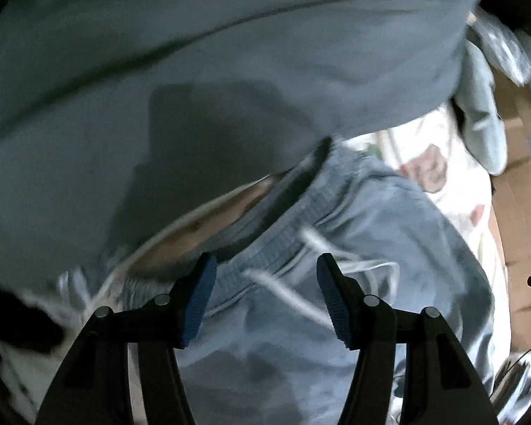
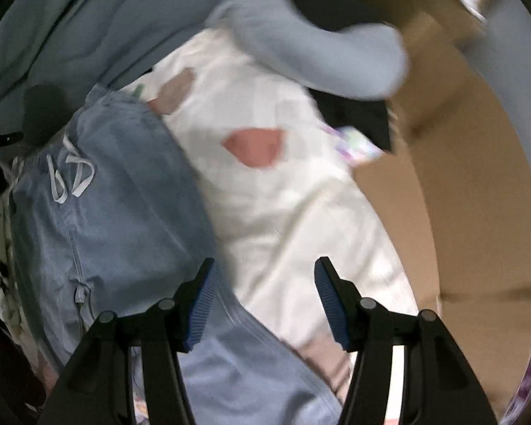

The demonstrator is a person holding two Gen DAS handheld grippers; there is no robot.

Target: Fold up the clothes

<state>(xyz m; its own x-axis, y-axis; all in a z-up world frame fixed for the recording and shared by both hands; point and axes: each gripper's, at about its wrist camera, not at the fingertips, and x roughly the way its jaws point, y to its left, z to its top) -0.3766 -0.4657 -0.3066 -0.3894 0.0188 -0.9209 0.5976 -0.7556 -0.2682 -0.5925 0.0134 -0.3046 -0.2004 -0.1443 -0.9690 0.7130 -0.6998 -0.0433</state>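
Both grippers gape about half wide with nothing between the pads: left gripper (image 1: pixel 267 301) above the pants (image 1: pixel 336 265) waistband, right gripper (image 2: pixel 263 304) at their edge on the white sheet (image 2: pixel 283 194). Best pinch the waistband corners, avoiding the drawstring (image 2: pixel 70 173).

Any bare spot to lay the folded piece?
White patterned sheet, between the blue drawstring trousers and the cardboard box, is free. Crowded toward the top: grey-blue sweatshirt and a sleeve overhang it.

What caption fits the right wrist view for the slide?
Right gripper, fingers apart and empty, above blue drawstring pants lying on a white patterned sheet, cardboard box alongside.
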